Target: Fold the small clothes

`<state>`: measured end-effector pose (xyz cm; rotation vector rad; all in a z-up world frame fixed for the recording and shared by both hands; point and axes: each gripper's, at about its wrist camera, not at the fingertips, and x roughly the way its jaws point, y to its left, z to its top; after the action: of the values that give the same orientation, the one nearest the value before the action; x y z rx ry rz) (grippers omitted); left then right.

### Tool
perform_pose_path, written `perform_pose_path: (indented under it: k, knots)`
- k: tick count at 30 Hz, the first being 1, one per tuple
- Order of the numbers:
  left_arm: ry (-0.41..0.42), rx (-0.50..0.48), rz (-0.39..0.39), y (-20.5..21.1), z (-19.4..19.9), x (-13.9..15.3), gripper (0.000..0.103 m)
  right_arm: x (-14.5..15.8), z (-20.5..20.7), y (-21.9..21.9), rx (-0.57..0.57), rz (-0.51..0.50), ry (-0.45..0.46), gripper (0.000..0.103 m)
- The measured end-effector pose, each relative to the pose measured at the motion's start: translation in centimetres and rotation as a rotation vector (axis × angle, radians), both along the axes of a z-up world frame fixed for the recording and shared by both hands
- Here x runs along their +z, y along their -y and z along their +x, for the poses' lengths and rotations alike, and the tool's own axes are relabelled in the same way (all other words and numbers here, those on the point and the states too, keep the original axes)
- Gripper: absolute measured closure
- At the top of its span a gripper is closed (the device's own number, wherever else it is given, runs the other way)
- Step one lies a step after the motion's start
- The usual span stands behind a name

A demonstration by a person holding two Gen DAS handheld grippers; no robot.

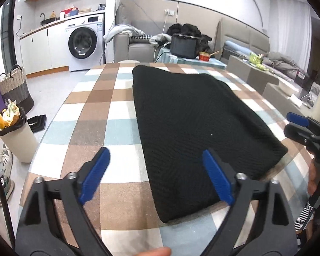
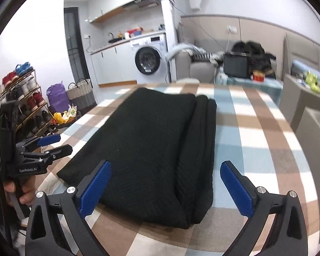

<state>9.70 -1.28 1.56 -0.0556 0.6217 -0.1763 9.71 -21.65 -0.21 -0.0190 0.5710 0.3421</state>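
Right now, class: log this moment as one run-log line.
left tool: open, empty | right tool: open, empty | black garment: folded, flat on checked tablecloth | nothing held

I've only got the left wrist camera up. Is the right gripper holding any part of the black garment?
Observer: No. The right gripper has its fingers wide apart. The black garment lies flat on the checked tablecloth, and nothing is pinched.
Operator: How does the garment's right edge look?
Observer: The right wrist view shows several folded layers stacked along that edge, lined up fairly evenly.
Operator: What's against the wall past the bin?
Observer: A shoe rack full of shoes.
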Motion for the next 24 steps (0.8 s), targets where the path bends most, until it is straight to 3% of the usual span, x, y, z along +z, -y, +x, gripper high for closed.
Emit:
perform_pose_path:
  k: [2, 7, 15, 24]
  knots:
    - [0.026, 0.006, -0.004, 0.1, -0.8, 0.2, 0.001, 0.0, -0.3, -0.2, 0.008, -0.004, 0.023, 0.0]
    - [0.084, 0.008, 0.003, 0.3, -1.8, 0.5, 0.001, 0.1, -1.3, -0.5, 0.041, -0.015, 0.09, 0.0]
    - [0.152, 0.043, 0.003, -0.3, -2.5, 1.4, 0.001, 0.1, -0.9, 0.5, 0.033, 0.01, 0.116, 0.0]
    - [0.177, 0.069, -0.012, -1.3, -2.1, 1.5, 0.001, 0.3, -1.1, 1.0, 0.025, 0.041, 0.14, 0.0]
